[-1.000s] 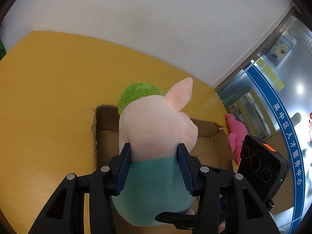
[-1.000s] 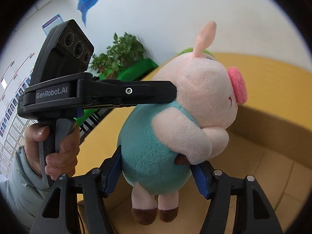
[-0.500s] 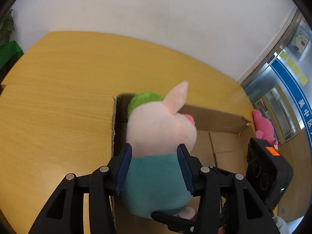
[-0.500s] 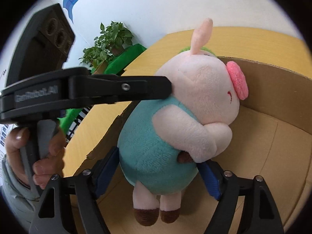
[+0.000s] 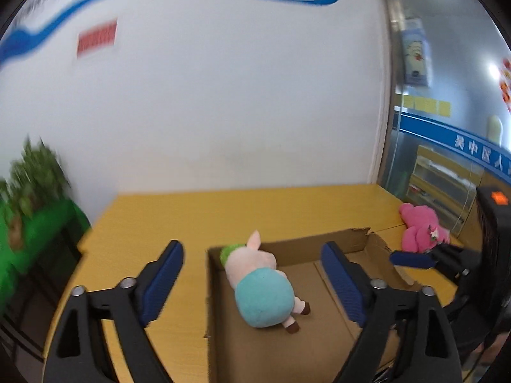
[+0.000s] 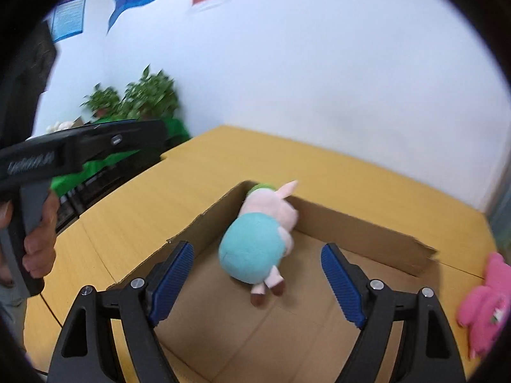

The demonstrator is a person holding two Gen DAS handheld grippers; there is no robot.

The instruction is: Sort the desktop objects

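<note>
Both grippers have let go: the pig plush (image 5: pixel 260 290) now lies in the cardboard box (image 5: pixel 287 249), left gripper (image 5: pixel 252 279) and right gripper (image 6: pixel 257 282) jaws opening, empty; the pink plush (image 5: pixel 421 231) at two o'clock on the counter (image 5: pixel 159 220) remains.

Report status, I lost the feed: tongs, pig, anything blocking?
Both tongs, left and right, opening, empty. Pig toy lying in cardboard box. Pink toy outside, nothing blocking.

a: pig toy (image 5: pixel 260 287) soft plush cloth, matt. box (image 6: pixel 351 223) plain brown cardboard, rough torn edge.
b: counter (image 5: pixel 179 220) smooth wood-look, slight sheen. pink toy (image 6: pixel 485 300) fuzzy plush. tool pads (image 6: pixel 172 274) ribbed blue.
</note>
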